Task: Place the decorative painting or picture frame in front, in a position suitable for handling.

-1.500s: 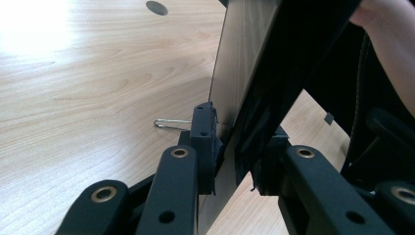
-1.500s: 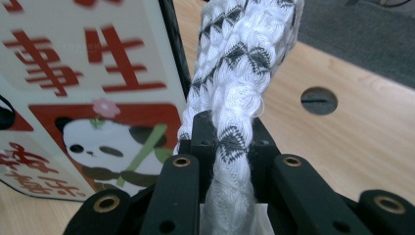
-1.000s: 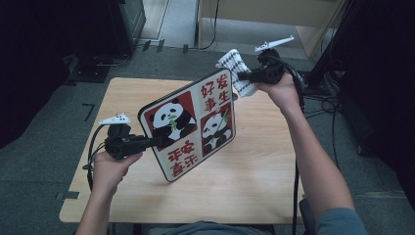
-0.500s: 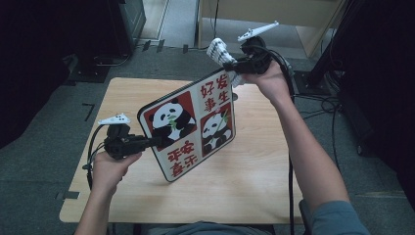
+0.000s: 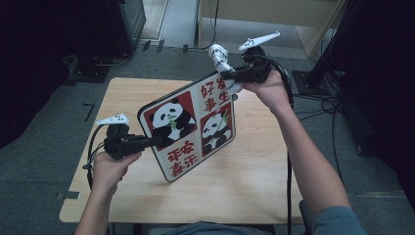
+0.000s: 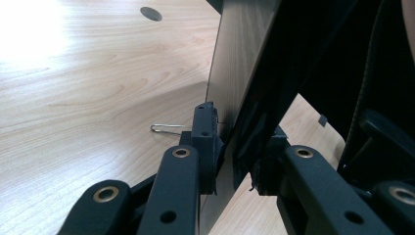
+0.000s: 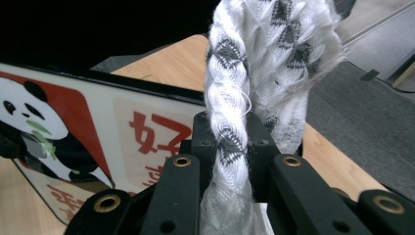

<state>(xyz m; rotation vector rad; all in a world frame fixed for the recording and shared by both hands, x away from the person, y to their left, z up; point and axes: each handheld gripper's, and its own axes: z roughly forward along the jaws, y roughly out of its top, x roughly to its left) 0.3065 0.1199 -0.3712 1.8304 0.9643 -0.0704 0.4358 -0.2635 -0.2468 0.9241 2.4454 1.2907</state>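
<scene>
High view: left gripper (image 5: pixel 155 142), forearm low at table's near-left, clamps left edge of panda board (image 5: pixel 188 129), held tilted above table (image 5: pixel 254 171). Right arm extended forward; right gripper (image 5: pixel 230 76) pinches white cloth (image 5: pixel 221 66) at board's top corner.

Left gripper view: jaws nearly closed on board edge (image 6: pixel 235 88).

Right gripper view: jaws squeezed on cloth (image 7: pixel 235 122), board (image 7: pixel 98 132) beside.

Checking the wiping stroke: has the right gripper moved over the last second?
Yes. The right gripper, clamping the cloth, shifted left toward the panda board's top edge, judged against the table.
</scene>
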